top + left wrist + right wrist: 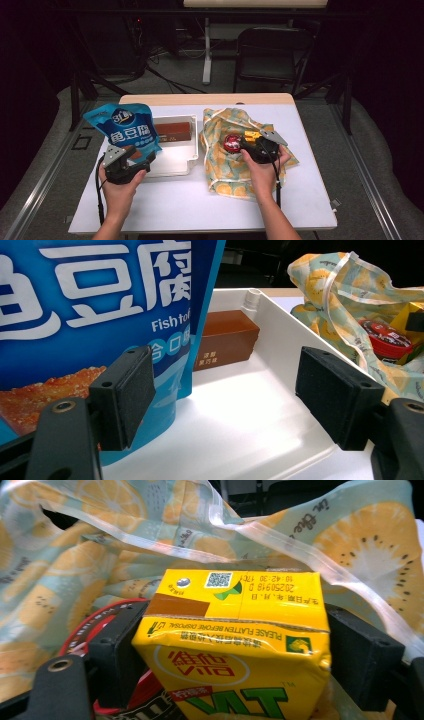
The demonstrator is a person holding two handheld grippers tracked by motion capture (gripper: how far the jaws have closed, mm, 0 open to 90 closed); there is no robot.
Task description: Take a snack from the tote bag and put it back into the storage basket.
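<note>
Dark room, white surface (310, 200). From above: white tray (192, 165) with brown box (172, 131) inside, fish tofu pack (127, 127) upright at its left edge by left gripper (144, 159). Right of tray, fruit-print bag (225, 175) around right gripper (245, 145).

Left gripper view: jaws open, pack beside one pad.

Right gripper view: jaws spread around yellow drink carton (235, 645), seemingly just released into bag. Probably still to pack: fish tofu, box.

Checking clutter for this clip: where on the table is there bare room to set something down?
Bare: the table in front of the white tray and fruit-print bag, plus the tray's front floor. Crowded: inside the bag, around the yellow carton and red-lidded tub.
</note>
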